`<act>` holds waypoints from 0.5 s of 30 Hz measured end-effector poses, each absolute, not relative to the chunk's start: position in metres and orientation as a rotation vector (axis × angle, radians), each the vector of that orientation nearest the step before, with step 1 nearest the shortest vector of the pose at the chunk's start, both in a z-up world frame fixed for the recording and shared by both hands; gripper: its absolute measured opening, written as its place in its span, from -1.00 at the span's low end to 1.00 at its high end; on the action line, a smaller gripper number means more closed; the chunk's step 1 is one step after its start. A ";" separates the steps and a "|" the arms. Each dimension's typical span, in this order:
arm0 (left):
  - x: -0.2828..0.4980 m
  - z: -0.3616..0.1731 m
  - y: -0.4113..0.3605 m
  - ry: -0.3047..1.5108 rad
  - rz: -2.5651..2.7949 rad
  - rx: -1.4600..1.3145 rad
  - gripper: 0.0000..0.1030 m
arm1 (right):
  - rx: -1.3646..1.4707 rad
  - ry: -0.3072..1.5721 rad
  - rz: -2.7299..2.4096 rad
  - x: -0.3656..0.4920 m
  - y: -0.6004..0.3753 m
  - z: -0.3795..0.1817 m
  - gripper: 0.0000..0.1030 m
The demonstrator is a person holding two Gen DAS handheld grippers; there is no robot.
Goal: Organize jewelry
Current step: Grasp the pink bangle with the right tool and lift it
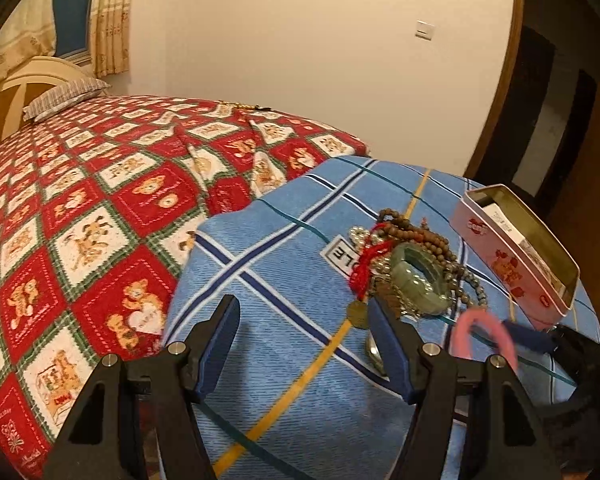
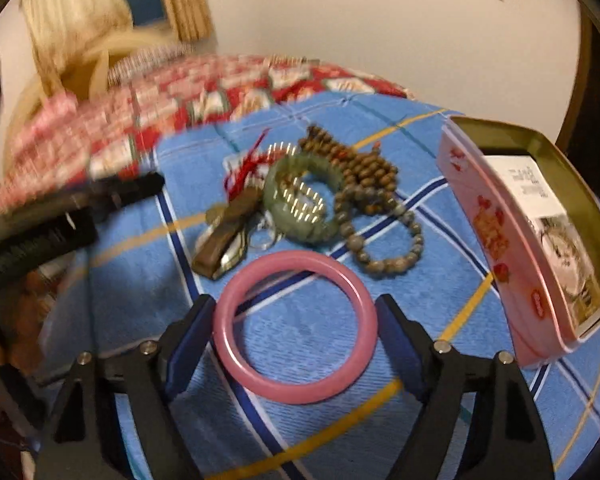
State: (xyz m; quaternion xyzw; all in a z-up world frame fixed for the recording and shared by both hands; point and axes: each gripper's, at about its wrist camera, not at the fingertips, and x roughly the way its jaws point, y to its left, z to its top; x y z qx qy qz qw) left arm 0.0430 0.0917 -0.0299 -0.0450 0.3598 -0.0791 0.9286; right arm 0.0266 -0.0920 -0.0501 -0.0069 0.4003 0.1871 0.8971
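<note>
Jewelry pile sits on a blue plaid cloth, just left of the open pink tin: green bangle, brown wooden beads, a grey bead bracelet, red cord. Nearer than the tin, a pink bangle sits between the right gripper's wide-spread fingers; can't tell if the pads actually grip it. Left gripper stands wide open with nothing in it, well left of the tin. Behind the tin's cloth there's a bed with a red teddy-bear quilt, cream wall, curtains, a dark doorway.
</note>
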 end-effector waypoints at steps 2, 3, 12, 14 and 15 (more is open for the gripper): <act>0.044 -0.031 0.088 0.747 -0.187 -0.095 0.29 | 0.038 0.759 0.383 0.020 -0.106 -0.041 0.62; 0.045 -0.031 0.085 0.754 -0.201 -0.098 0.29 | 0.052 0.724 0.366 0.017 -0.112 -0.037 0.62; 0.050 -0.038 0.046 0.812 -0.288 -0.002 0.29 | 0.104 0.597 0.176 0.011 -0.146 -0.021 0.62; 0.050 -0.039 0.040 0.823 -0.290 0.019 0.29 | 0.100 0.593 0.175 0.011 -0.144 -0.020 0.62; 0.051 -0.040 0.039 0.828 -0.289 0.023 0.29 | 0.098 0.590 0.176 0.010 -0.143 -0.021 0.62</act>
